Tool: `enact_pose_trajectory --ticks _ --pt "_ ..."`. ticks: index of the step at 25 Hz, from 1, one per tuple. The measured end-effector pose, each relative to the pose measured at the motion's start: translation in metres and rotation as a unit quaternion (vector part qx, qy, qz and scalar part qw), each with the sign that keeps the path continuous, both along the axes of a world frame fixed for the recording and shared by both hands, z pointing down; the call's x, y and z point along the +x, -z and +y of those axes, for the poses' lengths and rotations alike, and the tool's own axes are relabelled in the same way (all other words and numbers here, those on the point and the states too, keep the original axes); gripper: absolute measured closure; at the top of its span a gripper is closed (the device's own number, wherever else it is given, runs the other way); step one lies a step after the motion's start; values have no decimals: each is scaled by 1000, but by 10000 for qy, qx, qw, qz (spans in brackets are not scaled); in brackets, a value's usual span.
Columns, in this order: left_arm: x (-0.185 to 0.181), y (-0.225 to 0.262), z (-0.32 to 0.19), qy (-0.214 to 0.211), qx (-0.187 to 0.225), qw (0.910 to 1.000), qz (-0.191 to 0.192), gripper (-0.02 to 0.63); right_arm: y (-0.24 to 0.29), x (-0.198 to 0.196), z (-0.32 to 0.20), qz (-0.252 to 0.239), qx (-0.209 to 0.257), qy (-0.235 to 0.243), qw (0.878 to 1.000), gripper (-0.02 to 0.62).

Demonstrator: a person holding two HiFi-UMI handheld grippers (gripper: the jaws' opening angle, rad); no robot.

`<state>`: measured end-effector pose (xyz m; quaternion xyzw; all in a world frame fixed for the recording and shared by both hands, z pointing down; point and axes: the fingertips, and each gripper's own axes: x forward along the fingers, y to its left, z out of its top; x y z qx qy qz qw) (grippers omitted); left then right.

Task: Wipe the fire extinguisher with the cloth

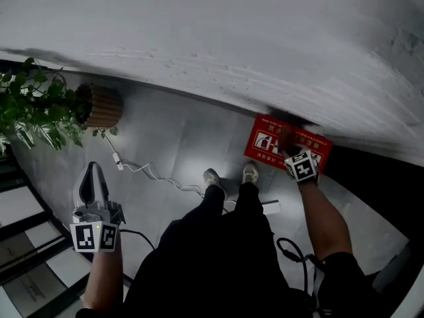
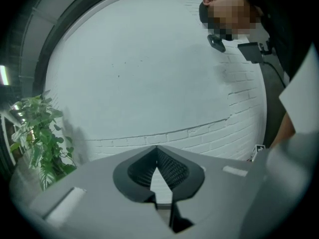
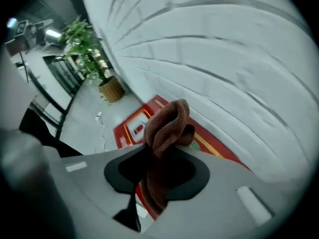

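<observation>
From the head view we look steeply down on the person's legs and shoes on a grey floor (image 1: 165,131), with a white brick wall (image 1: 218,38) running across the far side. At the foot of that wall, far right, lies a red case (image 1: 265,141) printed with an extinguisher pictogram. The right tool (image 1: 290,148) hangs just over it and points down at it. The left tool (image 1: 93,171) is held near left, well apart from the case, and beyond it are a potted plant (image 1: 36,105) and a white cable (image 1: 149,172) trailing over the floor. In the left gripper view, the left tool's jaws meet at their tips with nothing between them, so it is clenched and empty, aimed at the bare wall. In the right gripper view, the jaws are clamped on a bunched brown cloth (image 3: 167,128), which stands up from between them in a fold, and the red case lies beyond it against the wall. No fire extinguisher cylinder shows in any view, so we take it that it belongs at or in that case, though we cannot tell. By our judgement the task is at its start. The cloth is in hand and brought near the case, no wiping contact is visible, and the whole wipe is left to do.
</observation>
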<state>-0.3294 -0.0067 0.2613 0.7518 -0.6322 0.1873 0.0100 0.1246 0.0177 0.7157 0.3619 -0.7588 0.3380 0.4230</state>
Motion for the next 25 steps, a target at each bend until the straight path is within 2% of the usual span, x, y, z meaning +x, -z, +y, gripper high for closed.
enact_pose_trajectory --ticks 3,5,8,10,13,15,17,21,25 --pt "-9 6 13 173 -33 9997 -142 606 -4 -103 -38 -474 40 620 9969 494" --pt "-13 12 23 228 -45 9994 -273 606 -19 -142 -46 -605 -294 723 9951 494" --pt "-27 26 42 435 -38 9980 -453 606 -48 -151 -23 -329 -1120 851 9895 492" --pt "-36 31 51 575 -28 9971 -507 606 -51 -147 -14 -398 -1161 885 9885 495" --pt "-41 27 53 598 -28 9969 -515 606 -46 -110 -17 -247 -839 583 9945 495" --pt "-37 18 47 488 -30 9977 -476 606 -41 -67 -18 -41 -613 159 9980 497" --pt "-26 7 35 262 -36 9989 -385 606 -39 -16 -6 97 -633 -372 9973 499" --pt "10 -4 6 -318 -24 9994 -97 606 -36 82 32 335 -856 -1465 9849 499" --pt "43 -10 -21 -887 9 9960 -123 606 -36 152 73 560 -982 -2261 9675 499"
